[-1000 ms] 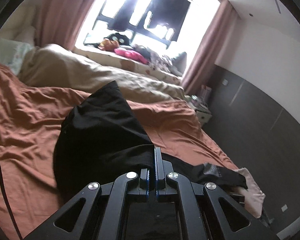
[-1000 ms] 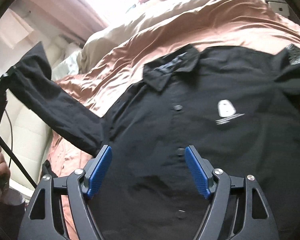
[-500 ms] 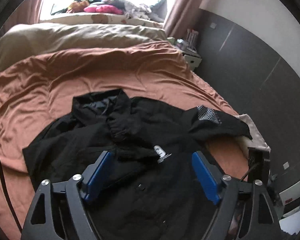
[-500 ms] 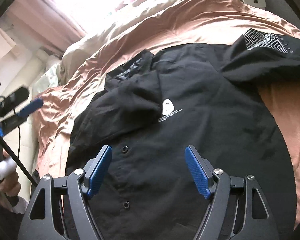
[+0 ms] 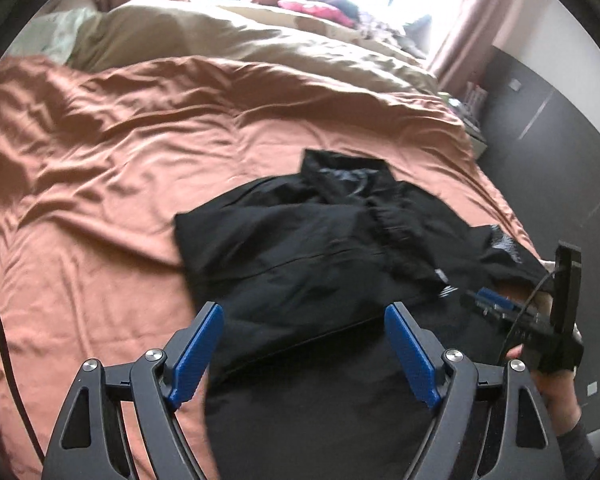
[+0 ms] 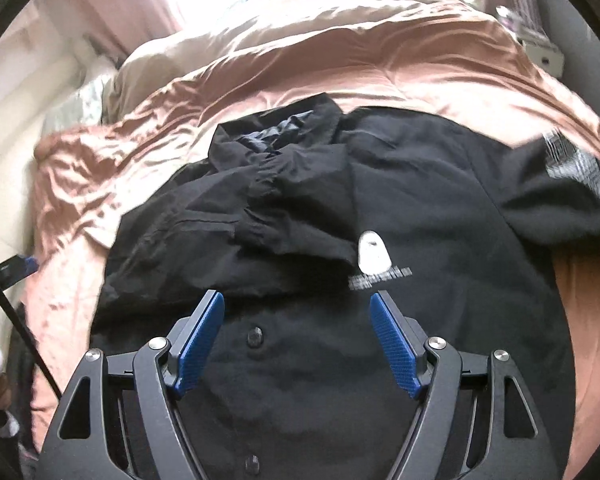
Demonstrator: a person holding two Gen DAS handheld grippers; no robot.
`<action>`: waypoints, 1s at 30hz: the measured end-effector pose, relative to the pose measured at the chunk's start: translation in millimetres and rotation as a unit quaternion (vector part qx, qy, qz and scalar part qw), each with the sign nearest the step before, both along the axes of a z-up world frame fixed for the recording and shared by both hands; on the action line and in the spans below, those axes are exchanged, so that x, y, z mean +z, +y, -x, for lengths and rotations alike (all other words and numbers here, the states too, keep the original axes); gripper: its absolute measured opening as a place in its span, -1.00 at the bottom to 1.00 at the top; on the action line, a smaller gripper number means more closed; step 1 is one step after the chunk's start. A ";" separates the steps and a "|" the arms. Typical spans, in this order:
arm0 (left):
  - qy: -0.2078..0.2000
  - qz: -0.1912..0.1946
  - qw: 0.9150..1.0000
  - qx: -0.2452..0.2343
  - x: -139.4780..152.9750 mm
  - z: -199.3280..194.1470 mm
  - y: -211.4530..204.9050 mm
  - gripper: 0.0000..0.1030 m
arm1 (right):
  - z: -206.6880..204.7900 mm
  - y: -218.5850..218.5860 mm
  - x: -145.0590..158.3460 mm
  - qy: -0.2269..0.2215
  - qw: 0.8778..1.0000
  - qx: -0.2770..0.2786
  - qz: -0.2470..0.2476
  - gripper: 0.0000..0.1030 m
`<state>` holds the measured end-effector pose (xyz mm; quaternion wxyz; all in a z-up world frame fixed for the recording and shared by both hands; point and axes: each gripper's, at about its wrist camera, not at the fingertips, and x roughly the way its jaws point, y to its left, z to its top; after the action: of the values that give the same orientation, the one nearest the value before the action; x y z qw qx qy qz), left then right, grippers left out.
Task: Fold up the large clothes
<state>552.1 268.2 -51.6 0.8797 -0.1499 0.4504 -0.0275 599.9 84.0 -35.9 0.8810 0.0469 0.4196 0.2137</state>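
A black button-up shirt [image 6: 420, 200] lies face up on the rust-brown bedsheet [image 6: 440, 60]. Its left sleeve [image 6: 228, 216] is folded across the chest next to a white logo [image 6: 372, 256]. The other sleeve, with a patterned patch [image 6: 576, 164], lies out to the right. In the left wrist view the shirt [image 5: 300, 256] lies ahead. My left gripper [image 5: 304, 344] is open and empty above the shirt's lower left part. My right gripper [image 6: 298, 336] is open and empty above the button placket; it also shows at the right edge of the left wrist view [image 5: 496, 300].
A beige duvet [image 5: 228, 36] lies bunched at the far side of the bed, with pillows [image 5: 52, 36] at the left. A bright window with pink curtains [image 5: 460, 20] is behind. A dark wall [image 5: 560, 140] and a nightstand [image 6: 540, 48] are to the right.
My left gripper held the sleeve up, shut on it, then let it go; the sleeve now lies folded across the chest. Both grippers have drawn back toward the shirt's lower part.
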 end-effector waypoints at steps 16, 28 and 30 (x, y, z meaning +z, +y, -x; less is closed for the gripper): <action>0.097 0.035 0.994 0.031 -101.4 1.5 33.9 -0.09 | -67.9 112.1 -54.4 -0.028 0.986 0.032 0.159 0.42; 0.119 0.010 0.992 0.045 -117.9 15.6 41.0 -0.37 | -60.2 32.9 -21.4 -0.063 0.988 -0.048 0.129 -0.59; 0.118 0.012 0.992 0.051 -117.9 18.4 44.4 -0.37 | -56.8 5.7 -17.6 -0.062 0.988 -0.074 0.120 -0.59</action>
<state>533.7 312.6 -169.5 0.8190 -0.1854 0.5422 0.0295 656.7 89.7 -53.5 0.9179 -0.0412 0.3821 0.0985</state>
